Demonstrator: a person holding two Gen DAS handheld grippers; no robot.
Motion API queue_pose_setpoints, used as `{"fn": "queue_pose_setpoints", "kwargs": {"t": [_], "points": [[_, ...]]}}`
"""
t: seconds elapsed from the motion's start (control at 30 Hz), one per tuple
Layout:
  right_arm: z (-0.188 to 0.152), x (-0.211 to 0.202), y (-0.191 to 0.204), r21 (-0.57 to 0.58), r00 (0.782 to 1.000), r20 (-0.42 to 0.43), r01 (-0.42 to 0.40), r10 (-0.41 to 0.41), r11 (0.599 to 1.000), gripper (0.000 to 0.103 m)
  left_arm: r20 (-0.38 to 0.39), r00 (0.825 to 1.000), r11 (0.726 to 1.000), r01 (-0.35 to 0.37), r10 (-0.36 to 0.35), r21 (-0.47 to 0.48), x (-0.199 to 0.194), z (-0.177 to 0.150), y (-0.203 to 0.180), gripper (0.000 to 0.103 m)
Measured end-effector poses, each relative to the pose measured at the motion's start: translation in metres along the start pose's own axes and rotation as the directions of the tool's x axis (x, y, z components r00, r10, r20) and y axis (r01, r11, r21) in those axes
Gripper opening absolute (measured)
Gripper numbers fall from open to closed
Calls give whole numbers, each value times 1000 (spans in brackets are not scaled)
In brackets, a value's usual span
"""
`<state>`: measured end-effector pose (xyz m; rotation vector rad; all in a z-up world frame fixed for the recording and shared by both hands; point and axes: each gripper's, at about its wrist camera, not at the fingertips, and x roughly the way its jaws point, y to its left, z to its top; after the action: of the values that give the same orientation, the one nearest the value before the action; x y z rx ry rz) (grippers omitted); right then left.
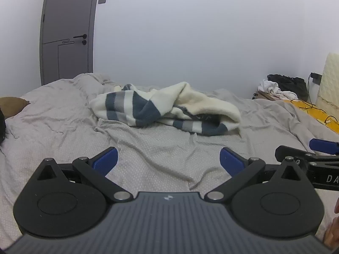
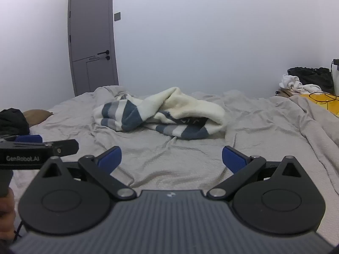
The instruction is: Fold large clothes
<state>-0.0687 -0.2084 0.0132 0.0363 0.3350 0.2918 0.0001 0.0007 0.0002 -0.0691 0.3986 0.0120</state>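
A cream garment with dark blue and grey stripes [image 1: 167,108] [image 2: 161,112] lies crumpled in a heap in the middle of the bed [image 1: 63,127] [image 2: 264,127]. My left gripper [image 1: 168,160] hovers over the near part of the bed, well short of the garment, with its blue pads wide apart and nothing between them. My right gripper [image 2: 171,158] is beside it at about the same distance, also open and empty. Each gripper shows at the edge of the other's view.
The bed has a wrinkled grey sheet. A grey door [image 1: 67,31] [image 2: 93,44] stands behind the bed at the left. A brown pillow [image 2: 38,114] and a dark item [image 2: 12,120] lie at the left. White and black clothes [image 1: 284,86] and a yellow item with cables [image 1: 313,110] are at the right.
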Motion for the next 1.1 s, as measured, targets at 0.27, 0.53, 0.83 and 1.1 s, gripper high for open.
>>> {"fn": "queue_pose_setpoints", "kwargs": {"t": [0.27,0.53,0.83,1.1], "points": [[0,-1,0,-2,1000,-2,12,-12,1000,103,3,1000,1000,1,-1,0,0,0,1,103],[2,-1,2,-3,1000,-7,29,-29,1000,103,3,1000,1000,2,-2,2,-1,1,-3,103],[2,-1,2,-1,999,-8,32,-32,999,103,2,1000,1000,-2,2,3,-4,3,-11,103],[2,-1,3,-2,999,-9,33,-33,999,103,2,1000,1000,-2,2,2,-1,-2,-10,103]]}}
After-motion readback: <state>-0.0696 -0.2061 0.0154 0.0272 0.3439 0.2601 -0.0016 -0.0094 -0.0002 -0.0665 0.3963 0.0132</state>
